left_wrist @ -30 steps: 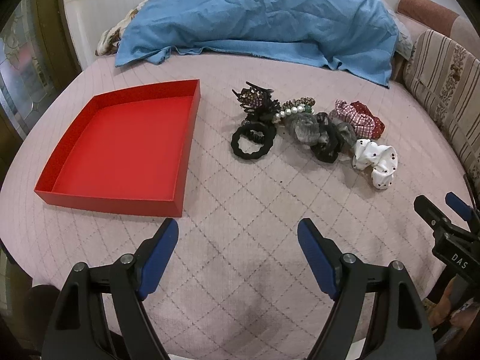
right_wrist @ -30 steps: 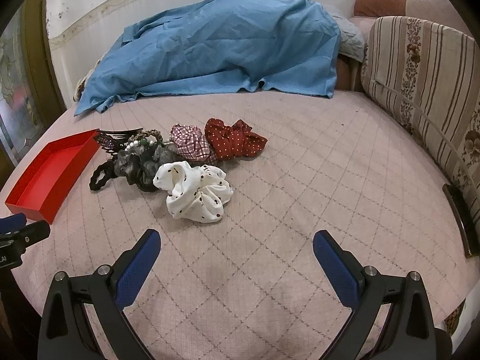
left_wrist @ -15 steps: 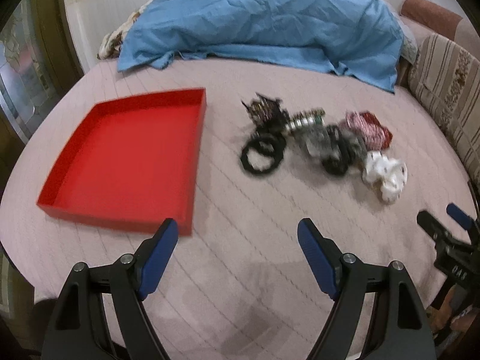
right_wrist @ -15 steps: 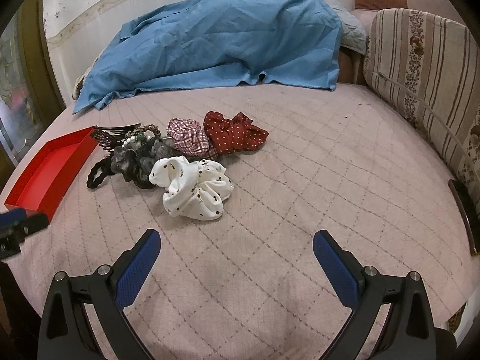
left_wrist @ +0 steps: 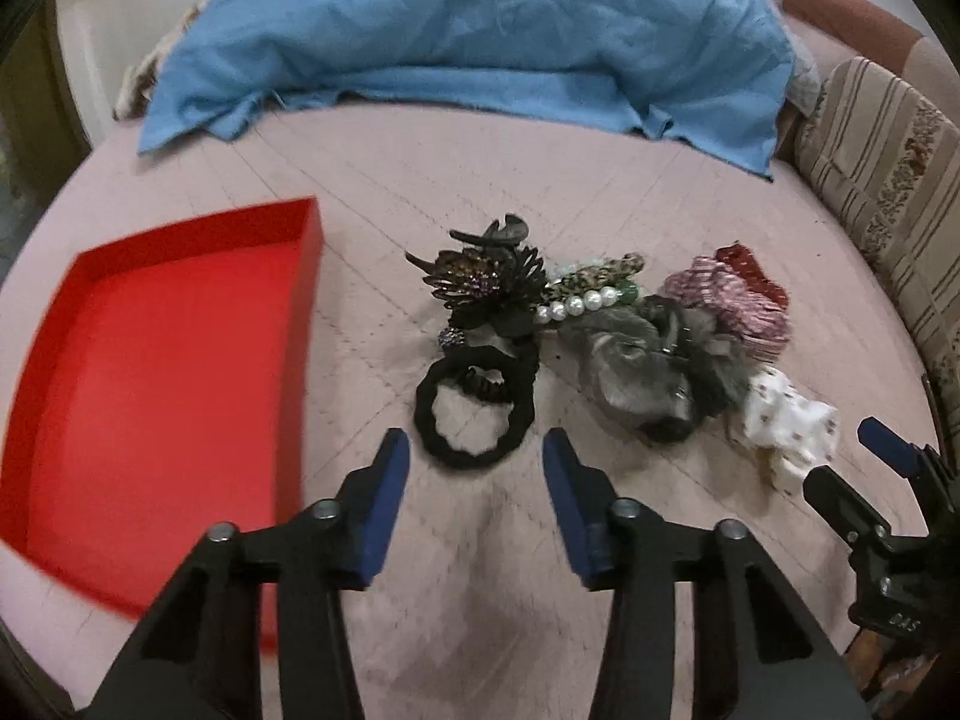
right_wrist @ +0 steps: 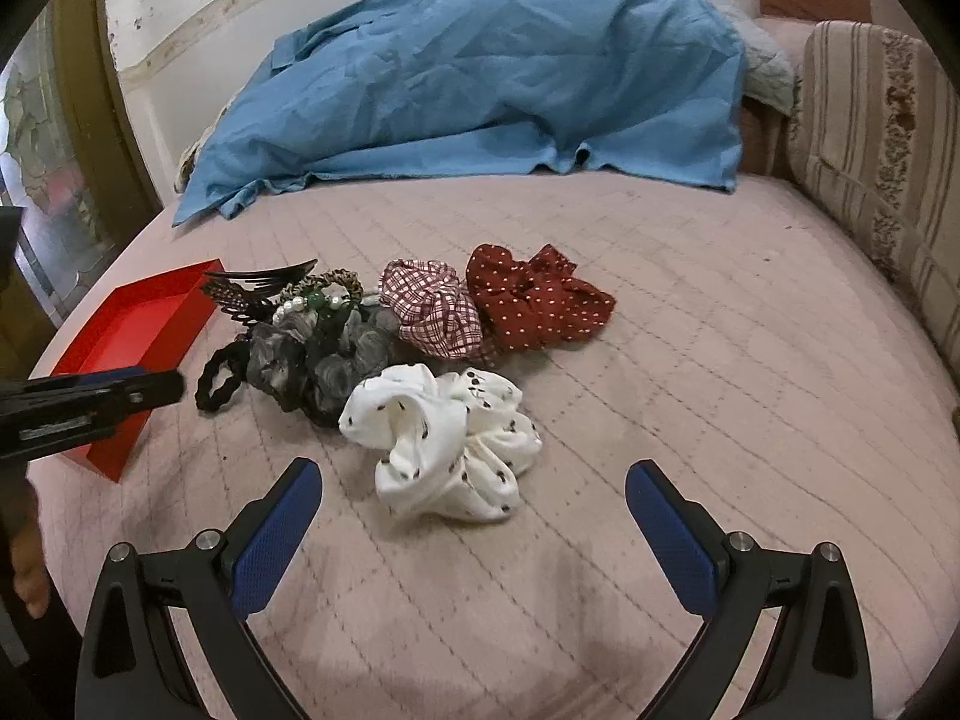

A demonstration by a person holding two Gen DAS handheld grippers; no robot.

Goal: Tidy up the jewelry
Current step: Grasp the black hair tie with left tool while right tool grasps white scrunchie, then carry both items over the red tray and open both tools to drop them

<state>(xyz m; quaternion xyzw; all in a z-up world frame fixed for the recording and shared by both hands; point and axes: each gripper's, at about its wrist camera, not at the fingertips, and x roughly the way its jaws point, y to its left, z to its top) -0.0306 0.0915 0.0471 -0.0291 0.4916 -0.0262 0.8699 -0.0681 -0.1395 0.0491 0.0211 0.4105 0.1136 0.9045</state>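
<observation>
Pickup step, I'd say: left gripper [left_wrist: 476,456] had just been narrowing its jaws, nothing between them yet, black hair tie [left_wrist: 474,405] just ahead, beside the red tray [left_wrist: 303,324]. Right gripper [right_wrist: 474,495] gaped wide, empty. Next: straddle and pinch.

Each claw [left_wrist: 476,453] [right_wrist: 474,480] has black arms, silver screws and textured blue pads [right_wrist: 277,534].

A red tray [left_wrist: 162,372], shallow and empty, lies flat on the left; just right of it sits a heap of hair pieces. Nearest is a black scrunchie [left_wrist: 474,414] lying flat, behind it a dark claw clip [left_wrist: 480,276] and a pearl band [left_wrist: 579,303]; rightwards a grey scrunchie [left_wrist: 648,372], a checked scrunchie [right_wrist: 435,315], a red dotted scrunchie [right_wrist: 537,297] and a white spotted scrunchie [right_wrist: 444,438]
</observation>
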